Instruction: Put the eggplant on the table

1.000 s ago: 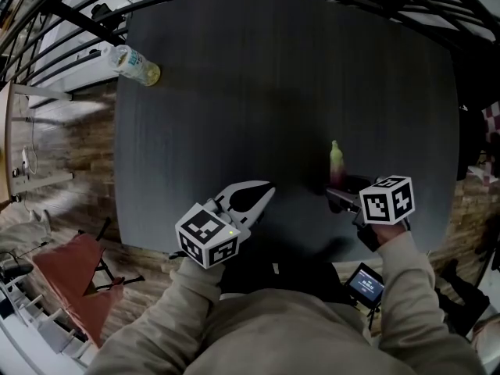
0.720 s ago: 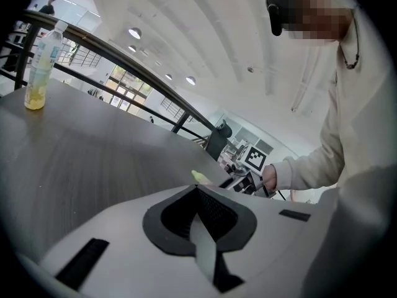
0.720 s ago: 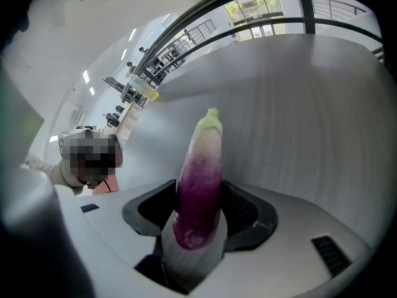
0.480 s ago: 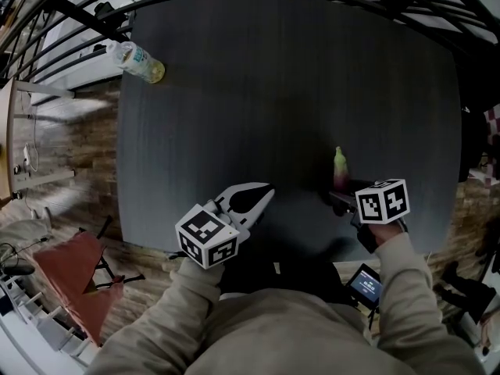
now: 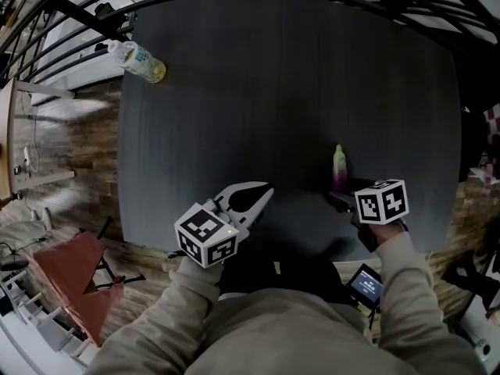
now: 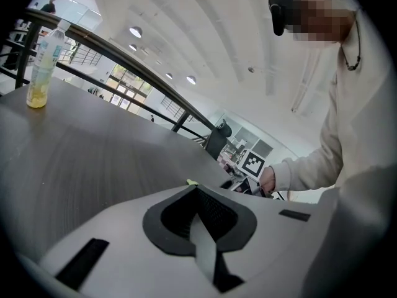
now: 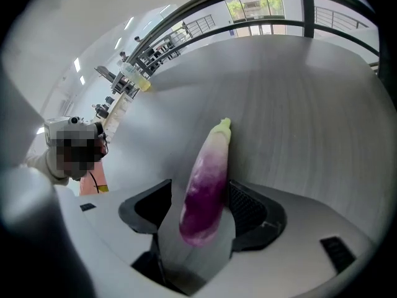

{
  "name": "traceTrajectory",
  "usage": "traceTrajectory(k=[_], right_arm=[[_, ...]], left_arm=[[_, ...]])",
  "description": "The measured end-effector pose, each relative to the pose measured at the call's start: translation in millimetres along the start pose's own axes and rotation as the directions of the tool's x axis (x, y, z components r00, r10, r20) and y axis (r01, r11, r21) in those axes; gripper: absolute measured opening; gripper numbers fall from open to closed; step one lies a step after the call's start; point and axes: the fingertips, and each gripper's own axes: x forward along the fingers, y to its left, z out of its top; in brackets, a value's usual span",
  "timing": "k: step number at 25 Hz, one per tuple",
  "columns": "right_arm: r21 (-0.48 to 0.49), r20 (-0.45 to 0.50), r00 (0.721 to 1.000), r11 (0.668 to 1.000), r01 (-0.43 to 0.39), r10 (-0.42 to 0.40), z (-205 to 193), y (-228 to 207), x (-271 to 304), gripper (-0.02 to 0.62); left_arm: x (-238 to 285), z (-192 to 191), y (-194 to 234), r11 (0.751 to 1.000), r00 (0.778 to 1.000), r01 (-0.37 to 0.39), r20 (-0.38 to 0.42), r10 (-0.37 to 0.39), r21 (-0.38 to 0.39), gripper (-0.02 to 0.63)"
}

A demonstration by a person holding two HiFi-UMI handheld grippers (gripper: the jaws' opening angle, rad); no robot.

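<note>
head view: eggplant [image 5: 338, 165] base hidden behind right tongs [image 5: 341, 197]

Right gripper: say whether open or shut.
Open. The right gripper has just been opening; the eggplant lies between its jaws, clear of one pad.

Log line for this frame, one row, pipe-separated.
phase: release | right tongs: jaws just opened, eggplant between them, unclamped | eggplant: appears to lie on table | left tongs: shut, empty
</note>
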Motion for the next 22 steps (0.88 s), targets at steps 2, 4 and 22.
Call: traceTrajectory(k=[2, 4, 22], right_arm=[[0.008, 0.007, 1.0, 1.0, -0.01, 0.01, 0, 1, -1, 0.284], [0.01, 0.01, 1.0, 1.0, -0.01, 0.01, 0, 2, -2, 0.284], [-0.139, 0.319, 0.94, 0.987, -0.075, 0.116, 45, 65, -119, 0.219]], left_arm=[[-1, 0, -1, 1.0, 1.0, -0.001, -0.001, 0.001, 0.004, 0.002], [-1, 2, -1, 1.0, 1.0, -0.003, 0.001, 0.003, 0.007, 0.002], [-37, 81, -72, 0.984, 0.995, 0.027, 0.09, -0.044, 0.178, 0.002]])
